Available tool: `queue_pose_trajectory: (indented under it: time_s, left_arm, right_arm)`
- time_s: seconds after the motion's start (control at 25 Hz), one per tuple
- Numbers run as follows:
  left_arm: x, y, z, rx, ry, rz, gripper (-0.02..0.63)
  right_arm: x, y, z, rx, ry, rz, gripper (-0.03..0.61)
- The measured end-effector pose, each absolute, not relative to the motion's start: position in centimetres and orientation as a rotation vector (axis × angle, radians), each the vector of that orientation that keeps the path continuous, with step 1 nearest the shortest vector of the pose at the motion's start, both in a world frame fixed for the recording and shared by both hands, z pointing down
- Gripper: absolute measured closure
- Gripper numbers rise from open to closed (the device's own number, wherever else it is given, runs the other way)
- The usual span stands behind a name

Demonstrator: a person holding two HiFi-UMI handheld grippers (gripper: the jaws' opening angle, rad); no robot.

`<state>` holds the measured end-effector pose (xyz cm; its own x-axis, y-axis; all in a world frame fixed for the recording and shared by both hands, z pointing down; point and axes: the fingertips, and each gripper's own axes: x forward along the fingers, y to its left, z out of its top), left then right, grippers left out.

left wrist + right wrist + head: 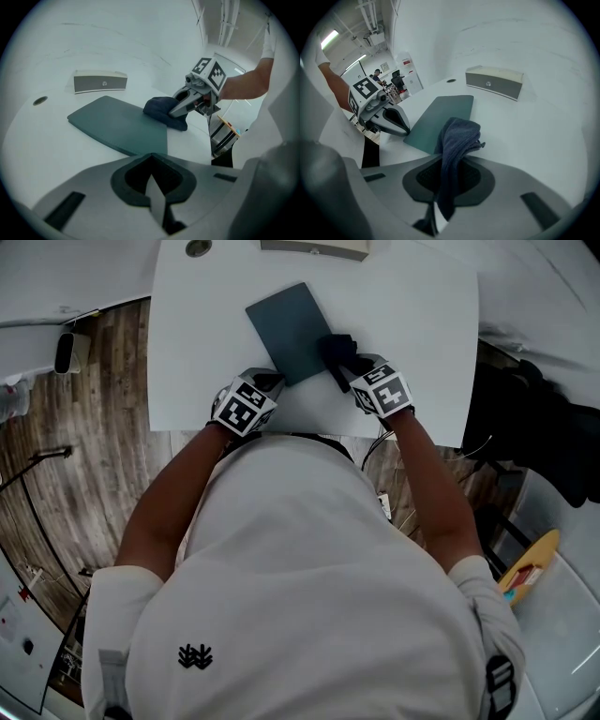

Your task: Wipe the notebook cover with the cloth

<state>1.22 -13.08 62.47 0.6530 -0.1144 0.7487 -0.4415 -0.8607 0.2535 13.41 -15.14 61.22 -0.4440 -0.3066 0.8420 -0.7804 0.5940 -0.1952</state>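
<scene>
Dark teal notebook lies flat and closed on the white desk, at 12 o'clock from the person, turned so its top leans toward 11 o'clock. Cover is plain, no print visible.

Right gripper is clamped on a dark blue cloth. In the right gripper view the fabric runs up between the closed jaws and bunches out in front. The bunched cloth sits on the notebook's 4 o'clock edge, partly on the cover and partly on the desk.

Left gripper has its jaws together with nothing between them. Its tip is at the notebook's 6 o'clock corner. Cannot tell if it presses on the cover or just on the desk beside it.

Each gripper carries a cube with black-and-white square markers.

Far desk edge at 12 o'clock: a low grey box with a pale top and a small round logo on its front, too small to read. A round cable hole is at 11 o'clock.

Desk surface is smooth white. Wood-plank floor shows at 9 o'clock, with dark cables across it. A dark bulky item sits at 3 o'clock, and a yellow-edged object at 4 o'clock.

The person wears a white short-sleeved shirt with a small dark emblem, not readable as text.

In the right gripper view the room behind has strip ceiling lights and a red-and-white wall sign, unreadable.
</scene>
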Motion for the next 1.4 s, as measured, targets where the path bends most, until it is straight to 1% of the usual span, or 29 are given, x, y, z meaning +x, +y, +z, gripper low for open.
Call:
queue_pose_trajectory:
  time_s: [0.16,0.32,0.6,0.76,0.92,1.12,1.4]
  left_arm:
    - [1.3,-13.1,62.4,2.454,-0.436,1.064,0.608]
    - [1.6,-13.4,62.3,2.473,-0.442,1.057,0.609]
    - [1.9,-13.5,62.2,2.483,-0.424,1.051,0.609]
    - [1.8,-13.4,62.5,2.465,-0.418,1.062,0.609]
    - [1.8,-13.3,62.6,2.451,-0.410,1.064,0.609]
    - [1.9,-13.5,62.4,2.457,-0.403,1.052,0.609]
    - [1.6,-13.1,62.7,2.441,-0.406,1.063,0.609]
  right_arm:
    - [14.3,-15.5,61.0,0.868,-1.988,0.737,0.535]
    - [13.1,-15.7,59.3,0.852,-2.014,0.737,0.535]
    - [6.6,-16.9,57.0,0.733,-2.120,0.689,0.535]
    - [2.8,-17.2,57.6,0.632,-2.142,0.655,0.535]
    - [0.6,-16.8,59.1,0.545,-2.125,0.632,0.535]
    - [1.2,-17.5,60.1,0.556,-2.108,0.639,0.535]
    - [5.5,-19.0,60.5,0.648,-2.069,0.663,0.535]
